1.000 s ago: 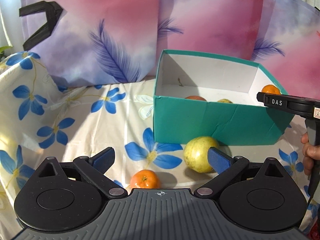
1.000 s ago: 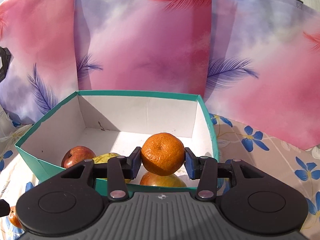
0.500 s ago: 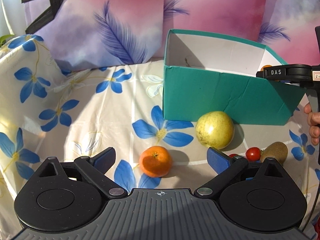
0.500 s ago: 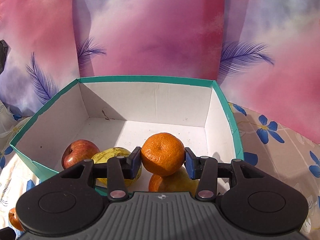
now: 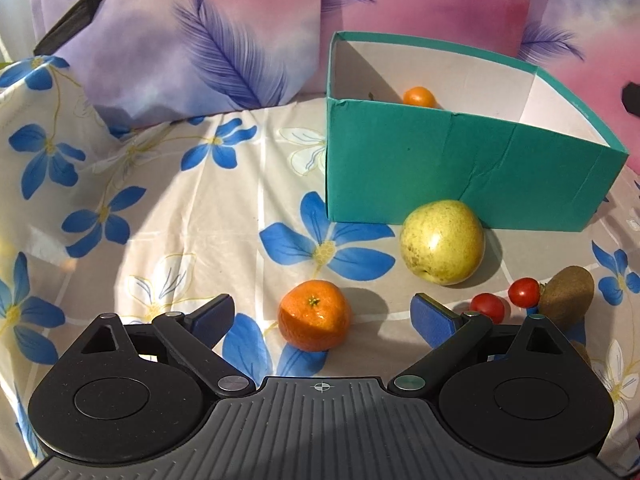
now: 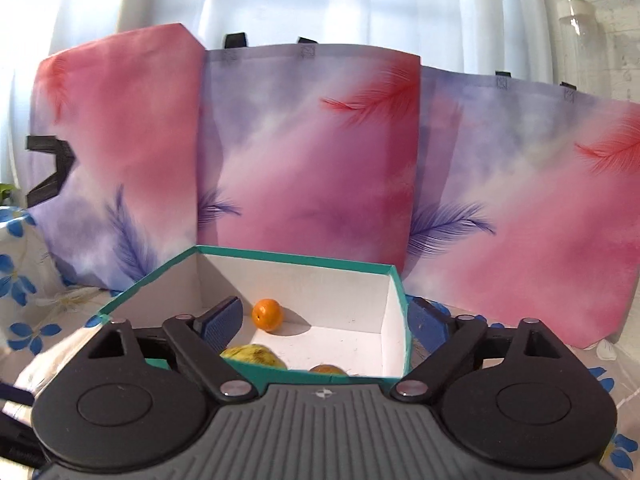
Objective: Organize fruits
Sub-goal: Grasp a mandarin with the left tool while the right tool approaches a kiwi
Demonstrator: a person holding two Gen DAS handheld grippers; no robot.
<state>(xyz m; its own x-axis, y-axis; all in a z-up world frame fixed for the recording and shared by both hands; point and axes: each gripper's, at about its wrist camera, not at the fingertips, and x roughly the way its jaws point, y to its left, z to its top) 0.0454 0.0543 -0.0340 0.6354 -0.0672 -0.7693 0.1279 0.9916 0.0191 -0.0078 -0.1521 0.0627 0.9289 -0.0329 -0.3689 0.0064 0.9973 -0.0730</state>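
Left tool spread wide, empty; right tool released too. Small round orange mandarin ahead: light, soft-skinned. Pinch your pads across its middle, gently.

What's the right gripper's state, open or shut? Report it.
Open. The right gripper has its pads spread wide with nothing between; a tangerine lies in the teal box.

A mandarin lies before the box, a pear touching its front wall.
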